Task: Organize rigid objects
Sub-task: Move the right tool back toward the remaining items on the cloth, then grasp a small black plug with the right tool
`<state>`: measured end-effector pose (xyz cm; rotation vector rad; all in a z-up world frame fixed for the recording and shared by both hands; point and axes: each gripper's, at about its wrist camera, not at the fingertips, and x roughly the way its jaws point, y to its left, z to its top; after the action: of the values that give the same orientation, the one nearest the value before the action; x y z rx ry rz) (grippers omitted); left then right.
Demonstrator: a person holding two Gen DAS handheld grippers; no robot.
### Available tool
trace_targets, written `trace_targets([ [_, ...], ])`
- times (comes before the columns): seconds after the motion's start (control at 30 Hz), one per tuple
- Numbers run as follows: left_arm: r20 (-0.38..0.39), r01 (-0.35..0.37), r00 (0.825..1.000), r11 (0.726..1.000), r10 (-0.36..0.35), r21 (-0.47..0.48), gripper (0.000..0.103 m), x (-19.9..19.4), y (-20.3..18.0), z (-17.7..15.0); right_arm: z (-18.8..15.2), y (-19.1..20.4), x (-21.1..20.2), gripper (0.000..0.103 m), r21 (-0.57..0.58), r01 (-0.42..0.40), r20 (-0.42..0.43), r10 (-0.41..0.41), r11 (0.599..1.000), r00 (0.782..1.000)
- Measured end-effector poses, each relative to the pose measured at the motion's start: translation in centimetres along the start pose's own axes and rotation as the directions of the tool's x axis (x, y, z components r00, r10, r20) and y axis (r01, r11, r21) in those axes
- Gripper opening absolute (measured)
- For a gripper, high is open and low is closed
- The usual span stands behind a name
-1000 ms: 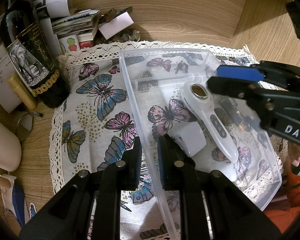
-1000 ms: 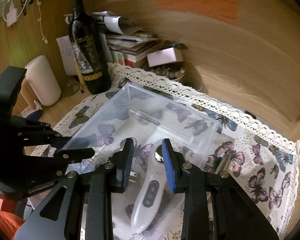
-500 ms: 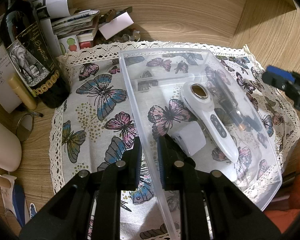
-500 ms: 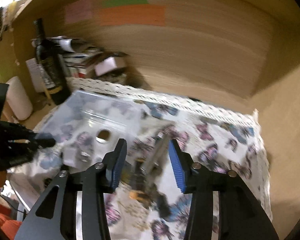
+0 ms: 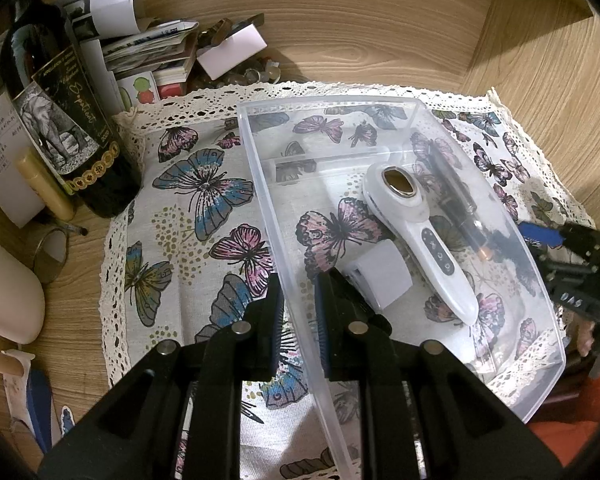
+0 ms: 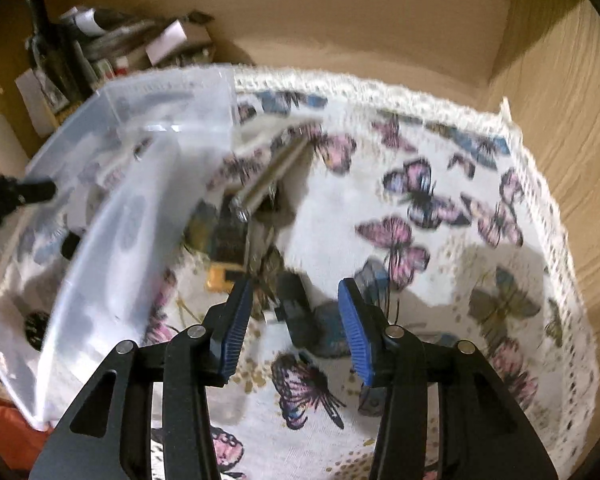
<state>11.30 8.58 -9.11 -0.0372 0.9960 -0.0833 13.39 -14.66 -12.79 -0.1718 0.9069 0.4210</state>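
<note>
Wine bottle: upright at far left, off the butterfly cloth, papers piled behind.
Left gripper: narrow, clamped on the near left wall of the clear bin.
Bin contents: white handheld device lying lengthwise; white block just beside its handle.
Outside right wall: dark pen-like tool and small dark pieces on the cloth, blurred.
Right gripper: spread wide, empty, over those pieces beside the bin.
</note>
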Motion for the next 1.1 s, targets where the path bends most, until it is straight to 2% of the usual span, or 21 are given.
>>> trace_targets([
  [0.07, 0.001, 0.000, 1.000, 1.000, 0.000, 0.000, 0.015, 0.0, 0.0, 0.0, -0.5, -0.3, 0.7, 0.041, 0.017, -0.009, -0.020, 0.009, 1.000, 1.000],
  [0.17, 0.001, 0.000, 1.000, 1.000, 0.000, -0.001, 0.015, 0.0, 0.0, 0.1, -0.8, -0.3, 0.7, 0.040, 0.025, -0.006, -0.003, 0.006, 1.000, 1.000],
  [0.23, 0.000, 0.001, 1.000, 1.000, -0.001, -0.001, 0.015, 0.0, 0.0, 0.0, -0.7, -0.4, 0.5, 0.024, 0.027, -0.015, -0.014, 0.015, 1.000, 1.000],
  [0.63, 0.001, 0.005, 1.000, 1.000, -0.005, -0.006, 0.015, 0.0, 0.0, -0.1, 1.3, -0.5, -1.7, 0.024, 0.021, -0.004, 0.077, 0.003, 1.000, 0.997],
  [0.83, 0.000, 0.005, 1.000, 1.000, -0.005, -0.007, 0.015, 0.0, 0.0, -0.1, 3.3, 0.3, -3.5, 0.024, -0.027, 0.003, 0.162, 0.002, 1.000, 0.987],
  [1.1, 0.000, 0.005, 1.000, 1.000, -0.005, -0.008, 0.015, 0.0, 0.0, -0.2, 6.2, 2.4, -5.5, 0.024, -0.092, -0.025, 0.244, 0.046, 0.995, 0.969],
])
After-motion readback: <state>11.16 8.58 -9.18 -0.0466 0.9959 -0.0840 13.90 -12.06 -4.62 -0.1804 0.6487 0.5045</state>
